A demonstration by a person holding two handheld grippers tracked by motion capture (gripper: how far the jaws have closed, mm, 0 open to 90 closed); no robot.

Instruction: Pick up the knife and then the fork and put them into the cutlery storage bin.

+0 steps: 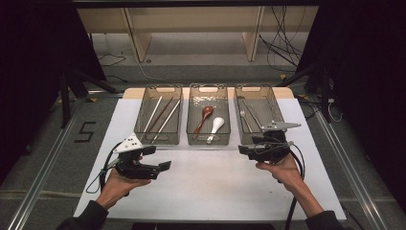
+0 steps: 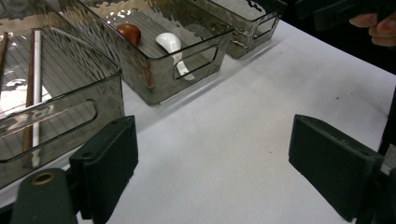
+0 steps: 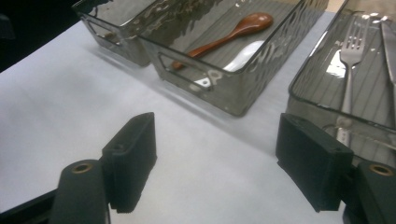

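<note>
Fork [image 3: 351, 51] of bright, polished metal is the thing nearest our right gripper [image 3: 224, 163]; it lies flat in the right basket [image 1: 276, 106], at about one o'clock from that claw in the right gripper view, with a flat steel blade beside it at the frame's edge. We see the claw's two blocky black jaws standing wide, with bare tabletop between them and nothing gripped. In the high view it hovers just in front of that basket's near wall.

Our left gripper [image 2: 215, 172] is likewise spread wide and holds nothing, over the table at about eight o'clock in the high view.

All three baskets are smoky, see-through plastic with ribbed floors, rippled walls and slot handles. In the middle basket [image 1: 208, 135] lie a glossy reddish-brown wooden spoon [image 1: 205, 116] and a smooth white spoon [image 1: 216, 127], side by side. In the left basket [image 1: 145, 115] lie slim chopsticks [image 1: 160, 116], some pale, one brown.

We see the table [image 1: 210, 187] as matte white and smooth. Beyond it, at twelve o'clock, stand pale wooden shelf legs on a grey floor, with black cables trailing at one o'clock and dark curtains on both sides.
</note>
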